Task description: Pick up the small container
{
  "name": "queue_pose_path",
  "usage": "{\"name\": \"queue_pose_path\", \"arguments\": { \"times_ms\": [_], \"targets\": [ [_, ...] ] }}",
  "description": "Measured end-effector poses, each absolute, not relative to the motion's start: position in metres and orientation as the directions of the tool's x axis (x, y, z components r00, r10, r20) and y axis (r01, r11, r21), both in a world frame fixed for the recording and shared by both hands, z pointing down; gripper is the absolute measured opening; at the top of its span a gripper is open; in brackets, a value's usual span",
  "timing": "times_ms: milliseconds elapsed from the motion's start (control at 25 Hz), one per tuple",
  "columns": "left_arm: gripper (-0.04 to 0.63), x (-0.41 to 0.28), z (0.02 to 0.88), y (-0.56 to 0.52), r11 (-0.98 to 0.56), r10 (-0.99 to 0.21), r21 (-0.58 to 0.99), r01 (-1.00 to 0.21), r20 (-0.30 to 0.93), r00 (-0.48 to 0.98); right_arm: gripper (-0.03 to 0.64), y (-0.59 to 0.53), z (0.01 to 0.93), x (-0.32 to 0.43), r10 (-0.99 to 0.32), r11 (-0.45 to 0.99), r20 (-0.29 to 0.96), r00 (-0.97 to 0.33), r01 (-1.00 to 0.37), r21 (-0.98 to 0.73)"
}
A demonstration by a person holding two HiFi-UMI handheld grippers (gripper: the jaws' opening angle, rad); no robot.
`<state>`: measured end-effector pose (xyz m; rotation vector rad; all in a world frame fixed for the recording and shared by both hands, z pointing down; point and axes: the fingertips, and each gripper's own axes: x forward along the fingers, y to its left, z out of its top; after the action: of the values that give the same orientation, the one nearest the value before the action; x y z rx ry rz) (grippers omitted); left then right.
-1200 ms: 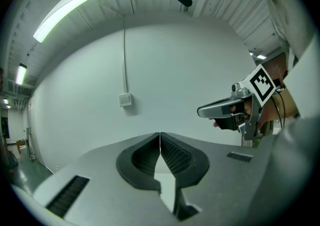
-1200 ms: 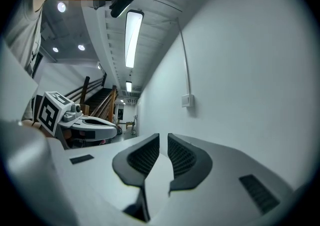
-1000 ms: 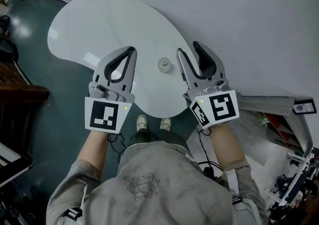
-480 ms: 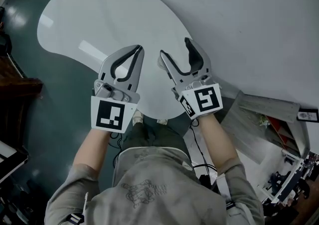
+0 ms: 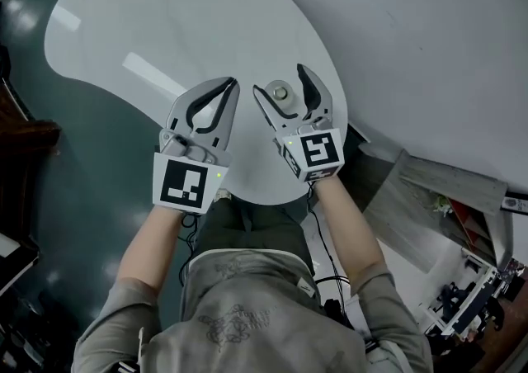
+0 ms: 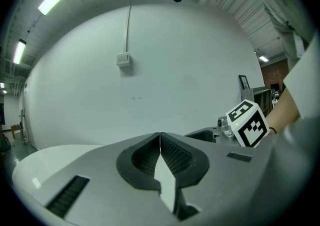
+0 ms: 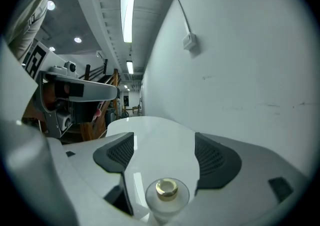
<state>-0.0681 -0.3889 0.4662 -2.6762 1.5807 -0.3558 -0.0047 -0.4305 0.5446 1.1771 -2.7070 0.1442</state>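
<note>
White table [image 5: 124, 25] | small container [image 7: 166, 192] inside right gripper [image 5: 280, 82] (jaws apart) | wall [image 7: 240, 60] beyond

1. The small clear round container with a gold-coloured cap [image 7: 166, 192] runs off the lower edge of the right gripper view, so its base does not show.
2. In the head view only the container's top shows, between the jaws of the grey right gripper [image 5: 279, 80]. Whether either jaw touches it cannot be told.
3. The white kidney-shaped tabletop [image 5: 165, 25] is cut by the head view's top edge.
4. In the left gripper view the grey left gripper [image 6: 160, 136] covers most of the tabletop and nearly all of the right gripper except its marker cube [image 6: 248, 122].
5. The clutter [image 5: 462, 305] at the head view's lower right is too small to identify.
</note>
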Motion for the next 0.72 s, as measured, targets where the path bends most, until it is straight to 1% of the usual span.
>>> {"name": "queue_pose_path", "arguments": {
  "times_ms": [480,720],
  "targets": [
    [0.018,-0.068,0.542,-0.388,-0.512,-0.84,-0.084,-0.855,0.259,0.477,0.353,-0.441,0.632,-0.003,-0.706,0.65,0.297,-0.643,-0.754,-0.088],
    [0.018,-0.072,0.563,-0.387,-0.511,-0.833,-0.067,-0.857,0.284,0.474,0.353,-0.442,0.654,-0.01,-0.692,0.653,0.361,-0.626,-0.755,-0.059]
  ]
}}
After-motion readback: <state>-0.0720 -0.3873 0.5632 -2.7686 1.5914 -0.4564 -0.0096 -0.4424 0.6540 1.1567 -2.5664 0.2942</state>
